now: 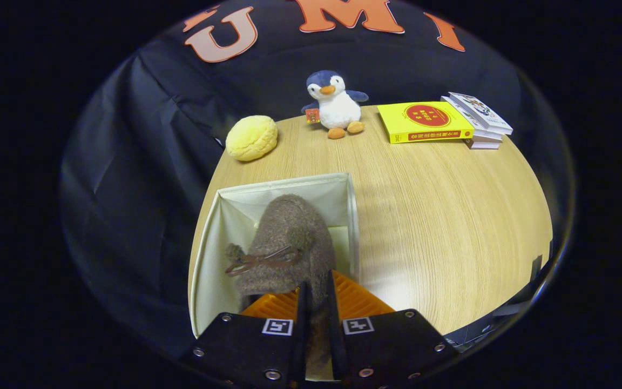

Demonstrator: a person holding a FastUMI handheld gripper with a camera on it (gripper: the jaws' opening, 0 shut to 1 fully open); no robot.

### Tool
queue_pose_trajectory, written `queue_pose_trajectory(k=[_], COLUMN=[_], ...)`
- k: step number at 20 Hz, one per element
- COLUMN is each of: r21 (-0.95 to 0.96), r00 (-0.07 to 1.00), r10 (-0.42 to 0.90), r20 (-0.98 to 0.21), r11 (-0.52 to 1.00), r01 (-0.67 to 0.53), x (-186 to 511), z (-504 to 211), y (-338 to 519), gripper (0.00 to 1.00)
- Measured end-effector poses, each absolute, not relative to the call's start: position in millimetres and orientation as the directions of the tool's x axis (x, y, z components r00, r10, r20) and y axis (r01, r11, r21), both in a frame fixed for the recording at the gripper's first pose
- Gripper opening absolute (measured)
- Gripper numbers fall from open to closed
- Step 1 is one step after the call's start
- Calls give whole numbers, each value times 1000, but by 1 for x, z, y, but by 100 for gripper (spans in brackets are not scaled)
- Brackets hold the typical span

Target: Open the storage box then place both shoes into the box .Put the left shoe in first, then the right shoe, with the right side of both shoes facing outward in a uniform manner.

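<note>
The tongs [316, 302] were seen closed on a brown fuzzy shoe [289, 243], both fingers pressed against a narrow part of its rear end, so that the shoe was held out ahead of them towards twelve o'clock. The shoe's long axis ran straight away from the fingers, its rounded toe farthest off and a small brown bow lying across its upper at about ten o'clock from the fingertips. The shoe was held over, or partly within, an open storage box [219, 227] with pale fabric walls, which stood on the table [451, 216] directly below and ahead of the tongs; whether the sole had met the box floor could not be told. It was judged that the coming move turned on this relation: the shoe was already lined up inside the box walls, so only lowering and release appeared to be called for. The box's right wall stood close at about one o'clock from the shoe and was judged the likeliest thing to be brushed. Whether another shoe lay in the box could not be made out. Well beyond the box, a yellow round cushion [251, 138] was seen at eleven o'clock, a plush penguin [335, 105] at twelve, and a stack of books [443, 121] at one o'clock, all well apart from the work.
</note>
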State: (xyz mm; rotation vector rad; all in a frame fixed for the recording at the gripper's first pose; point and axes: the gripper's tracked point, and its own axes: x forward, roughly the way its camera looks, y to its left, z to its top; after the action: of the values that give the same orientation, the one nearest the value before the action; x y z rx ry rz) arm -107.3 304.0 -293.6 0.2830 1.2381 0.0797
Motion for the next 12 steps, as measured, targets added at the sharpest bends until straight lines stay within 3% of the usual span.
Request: queue_pose_trajectory(k=[5, 12], r21=[374, 362], r00=[415, 631], r10=[330, 319], r20=[-848, -707], r11=[927, 930], r01=[29, -64], x=[-96, -67], z=[-252, -190], y=[303, 234], gripper=[46, 79])
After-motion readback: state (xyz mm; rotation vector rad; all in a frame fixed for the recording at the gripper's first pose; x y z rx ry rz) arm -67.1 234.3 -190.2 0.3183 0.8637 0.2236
